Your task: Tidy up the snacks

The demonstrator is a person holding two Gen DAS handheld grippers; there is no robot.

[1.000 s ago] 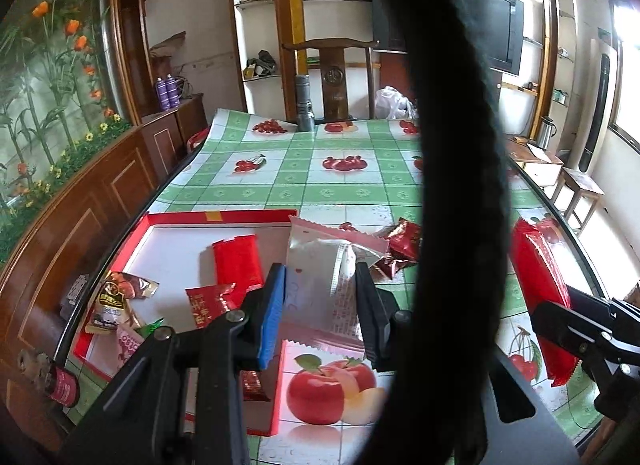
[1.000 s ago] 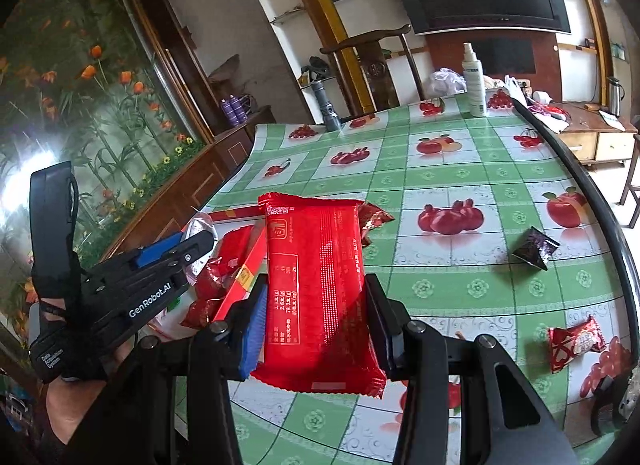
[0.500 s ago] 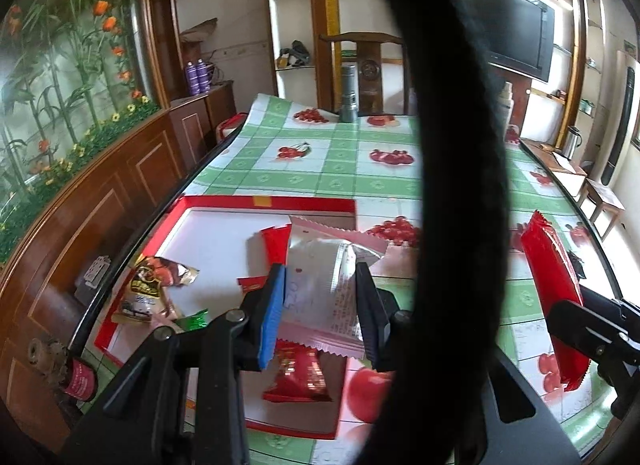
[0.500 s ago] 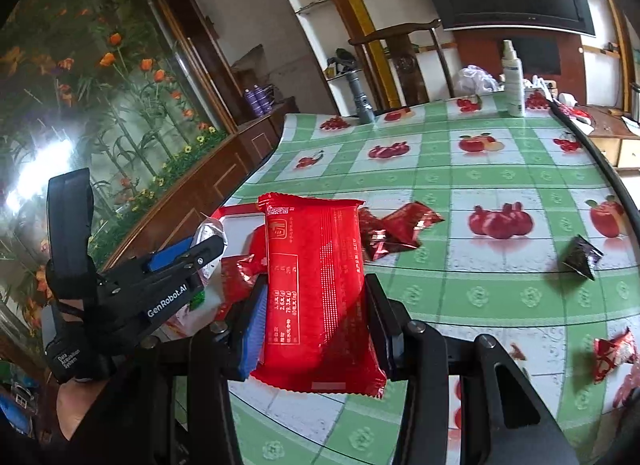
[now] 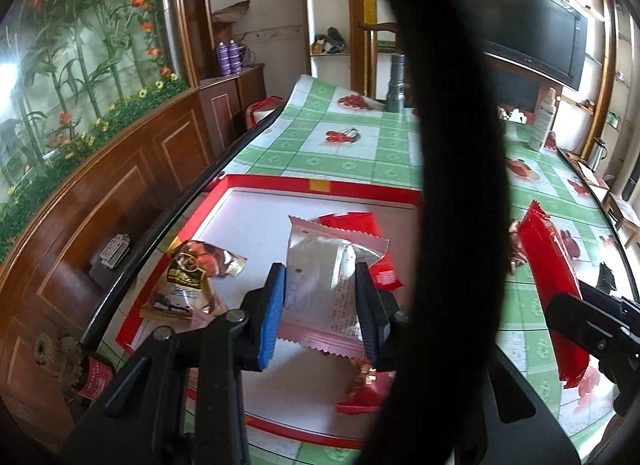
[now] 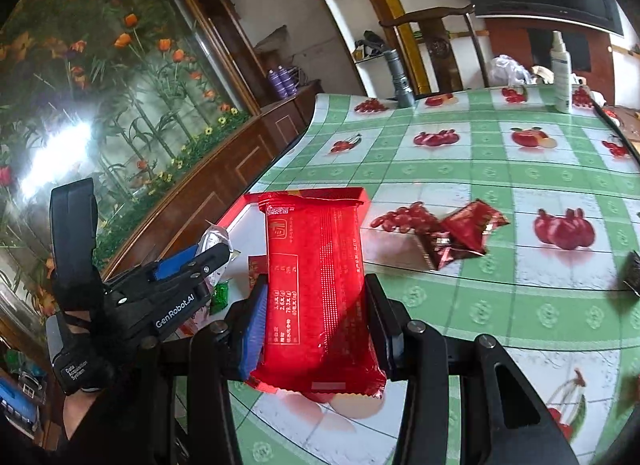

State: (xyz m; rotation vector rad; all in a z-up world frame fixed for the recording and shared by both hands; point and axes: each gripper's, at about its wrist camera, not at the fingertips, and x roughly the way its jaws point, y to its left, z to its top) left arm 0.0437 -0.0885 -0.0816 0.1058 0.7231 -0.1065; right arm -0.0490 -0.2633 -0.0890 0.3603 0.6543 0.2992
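My left gripper (image 5: 320, 301) is shut on a silver and pink snack packet (image 5: 326, 269), held above the red-rimmed white tray (image 5: 320, 186). In the tray lie a brown and gold packet (image 5: 184, 281), flat red packets (image 5: 368, 241) and a small red packet (image 5: 364, 389). My right gripper (image 6: 316, 317) is shut on a long red snack pack (image 6: 316, 293), held over the table just right of the tray (image 6: 240, 211). That red pack (image 5: 554, 285) also shows at the right of the left wrist view. The left gripper (image 6: 192, 269) appears at the left of the right wrist view.
Two dark red packets (image 6: 460, 237) lie on the green checked tablecloth (image 6: 500, 169), and a black packet (image 6: 632, 269) sits at the right edge. A grey flashlight (image 6: 400, 77) and a white spray bottle (image 6: 562, 73) stand at the far end. A wooden cabinet (image 5: 100, 205) runs along the left. A black strap (image 5: 452, 185) crosses the left view.
Both grippers have moved left with their packets: the left one now hangs over the tray's middle, and the right one has come nearer the tray's edge. Neither grip has changed.
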